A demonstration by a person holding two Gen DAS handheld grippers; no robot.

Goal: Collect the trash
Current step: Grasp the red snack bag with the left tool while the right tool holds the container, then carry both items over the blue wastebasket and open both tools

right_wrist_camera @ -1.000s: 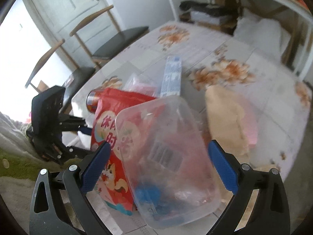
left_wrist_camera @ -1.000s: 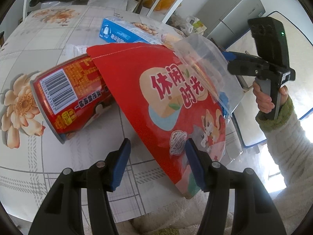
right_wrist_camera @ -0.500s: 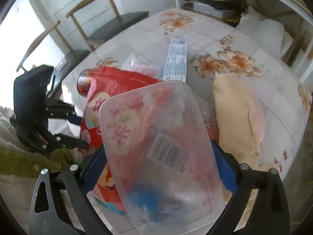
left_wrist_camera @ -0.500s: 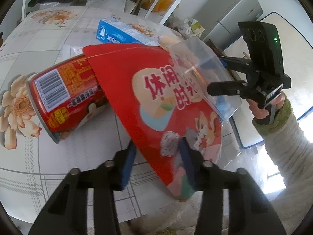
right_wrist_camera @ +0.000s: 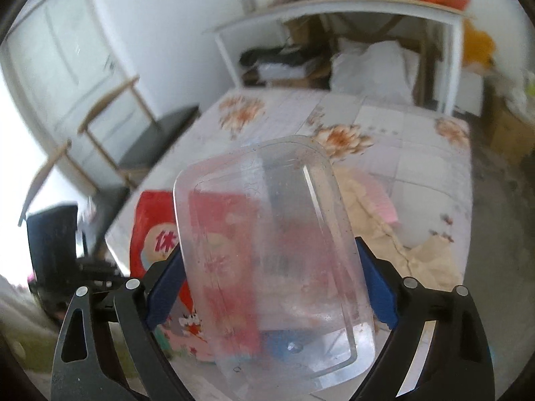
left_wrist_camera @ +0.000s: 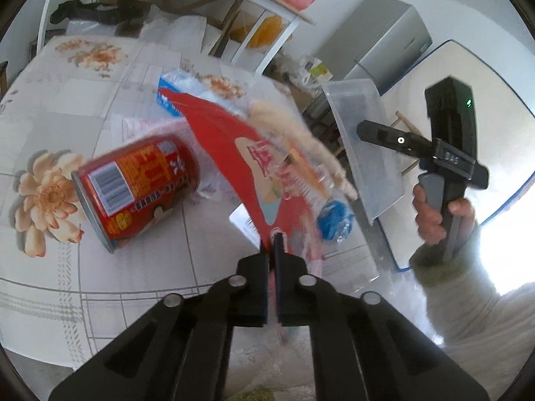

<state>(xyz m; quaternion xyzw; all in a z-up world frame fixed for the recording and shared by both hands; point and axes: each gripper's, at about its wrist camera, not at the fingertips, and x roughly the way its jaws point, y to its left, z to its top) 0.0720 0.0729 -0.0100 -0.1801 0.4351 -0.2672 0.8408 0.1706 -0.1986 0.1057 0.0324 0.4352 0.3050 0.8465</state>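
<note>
Red snack bag [left_wrist_camera: 230, 140] now pinched, above floral tablecloth [left_wrist_camera: 67, 107].

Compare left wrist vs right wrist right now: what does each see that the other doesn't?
Left wrist only: red can lying on the table, blue-capped bottle, grey cabinet, left gripper shut on the red snack bag.
Right wrist only: wooden chairs, white door.
Both: the bag, the clear plastic container in the right gripper, floral tablecloth.
</note>
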